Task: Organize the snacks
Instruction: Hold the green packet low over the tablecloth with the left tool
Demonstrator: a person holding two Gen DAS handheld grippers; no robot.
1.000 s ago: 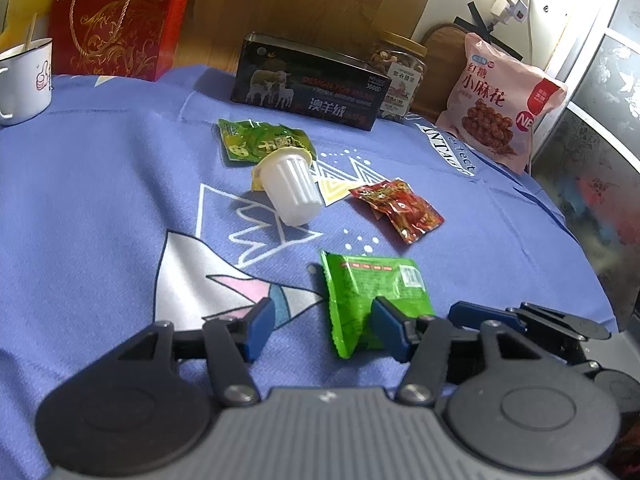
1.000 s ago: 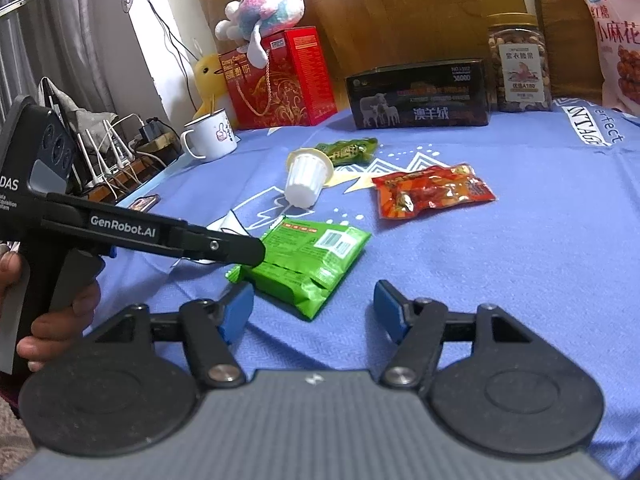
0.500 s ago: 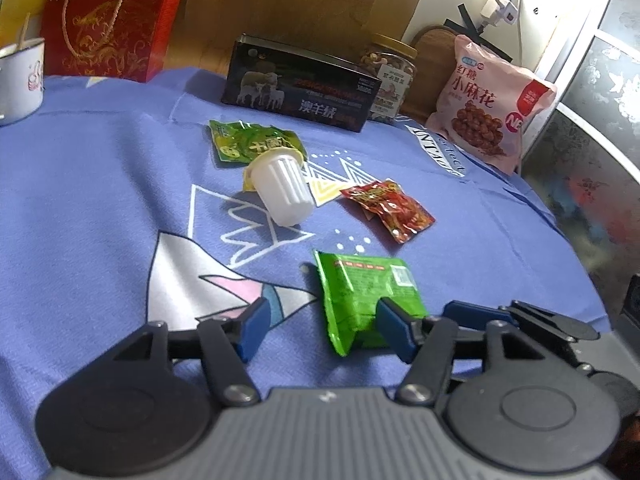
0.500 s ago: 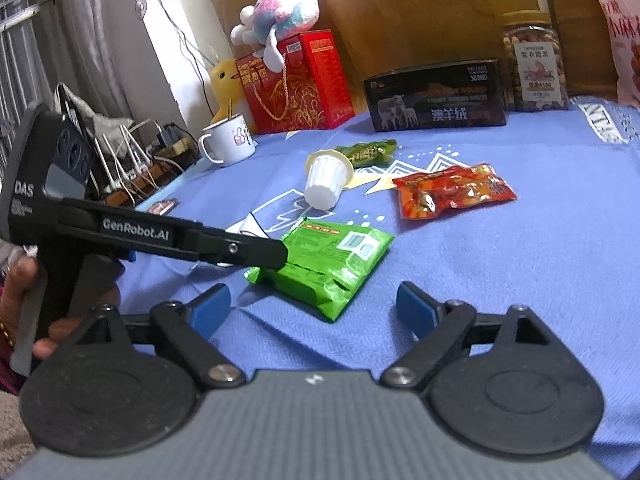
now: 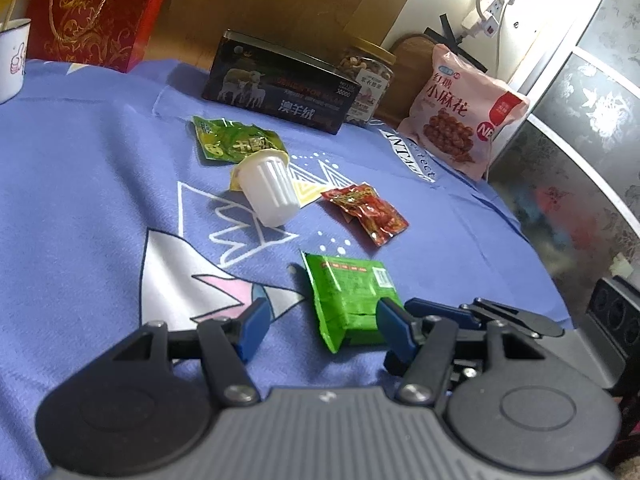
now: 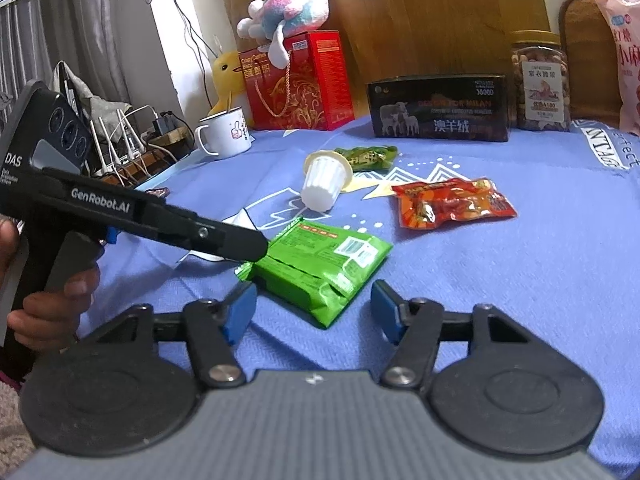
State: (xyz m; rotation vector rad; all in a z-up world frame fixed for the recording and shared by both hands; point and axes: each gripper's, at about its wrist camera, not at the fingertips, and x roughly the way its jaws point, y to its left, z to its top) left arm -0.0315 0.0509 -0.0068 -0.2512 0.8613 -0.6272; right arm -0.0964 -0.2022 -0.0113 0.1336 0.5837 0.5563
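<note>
A flat green snack packet [image 5: 352,296] [image 6: 320,264] lies on the blue cloth [image 5: 80,200] between both grippers. My left gripper [image 5: 324,328] is open, with the packet's near end inside its jaws close to the right pad. In the right wrist view the left gripper [image 6: 240,240] reaches in from the left, its tip over the packet's end. My right gripper [image 6: 314,312] has its jaws closing around the packet's near corner, pads apart from it. Farther off lie a tipped white jelly cup [image 5: 270,190], a crinkled green packet [image 5: 236,142] and a red packet [image 5: 368,212].
Along the back stand a black box [image 5: 280,88], a nut jar [image 5: 368,80], a pink snack bag [image 5: 460,116] and a red gift bag [image 5: 92,12]. A white mug [image 6: 224,132] sits at the left edge by cables. The table drops off at the right.
The right gripper's jaws spread wide half a second ago and have since narrowed again. The left gripper tilted slightly. The snacks lie where they were.
</note>
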